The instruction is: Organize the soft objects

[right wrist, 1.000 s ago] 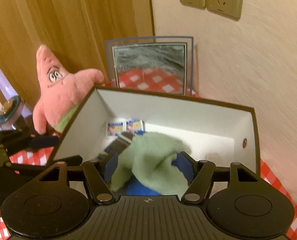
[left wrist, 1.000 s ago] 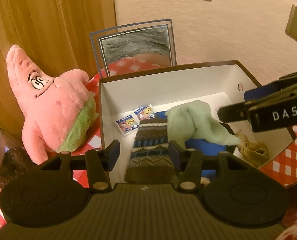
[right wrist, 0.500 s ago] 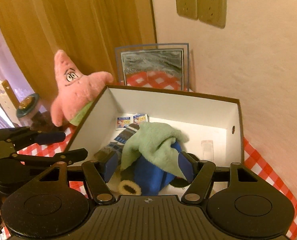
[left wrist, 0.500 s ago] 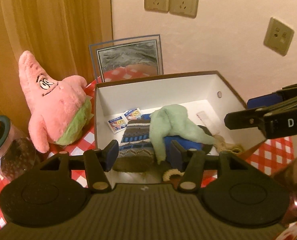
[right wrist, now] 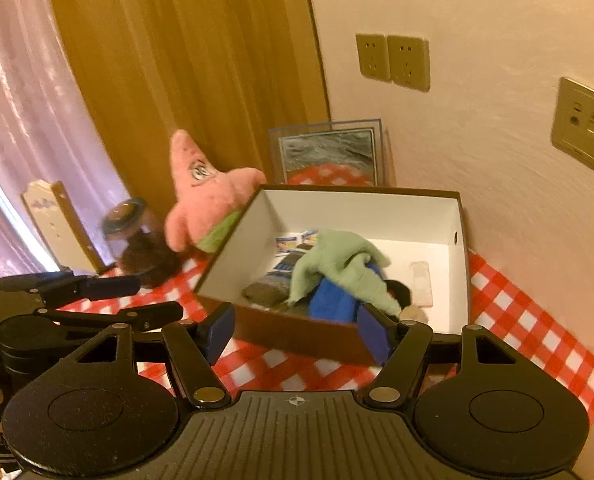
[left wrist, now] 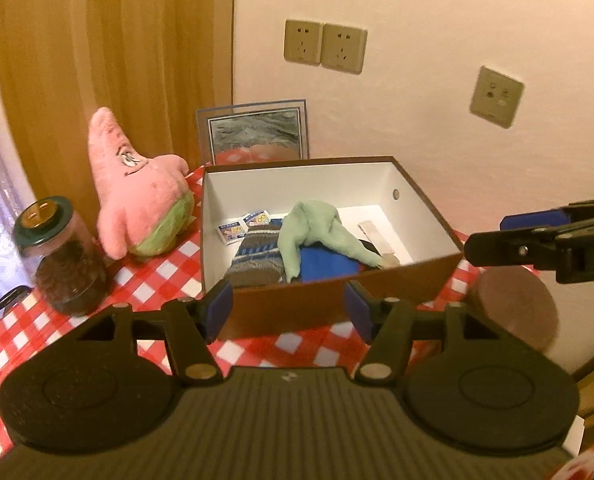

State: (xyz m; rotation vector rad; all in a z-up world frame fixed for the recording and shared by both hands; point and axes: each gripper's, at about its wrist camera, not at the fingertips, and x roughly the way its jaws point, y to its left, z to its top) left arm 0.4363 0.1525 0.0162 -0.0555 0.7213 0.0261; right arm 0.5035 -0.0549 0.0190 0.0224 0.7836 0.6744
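Observation:
A brown box with white inside point(left wrist: 421, 196) point(right wrist: 459, 248) stands on the checked table. In it lie a pale green cloth point(left wrist: 317, 228) point(right wrist: 341, 264), a blue cloth point(left wrist: 327, 266) point(right wrist: 331, 300) and a patterned knit piece point(left wrist: 257, 256) point(right wrist: 271, 290). A pink starfish plush point(left wrist: 137, 188) point(right wrist: 205, 192) leans left of the box. My left gripper point(left wrist: 289, 310) is open and empty, in front of the box. My right gripper point(right wrist: 297, 330) is open and empty, also before the box; it shows at the right in the left wrist view point(left wrist: 537, 236).
A glass jar with a green lid point(left wrist: 59, 256) point(right wrist: 137, 240) stands left of the plush. A framed picture point(left wrist: 255, 132) point(right wrist: 329, 152) leans on the wall behind the box. Two small packets point(left wrist: 243, 226) lie in the box. Curtains hang at left.
Both grippers have pulled back and up from above the box; the box and its contents now look smaller and farther. The green cloth stays draped in the box.

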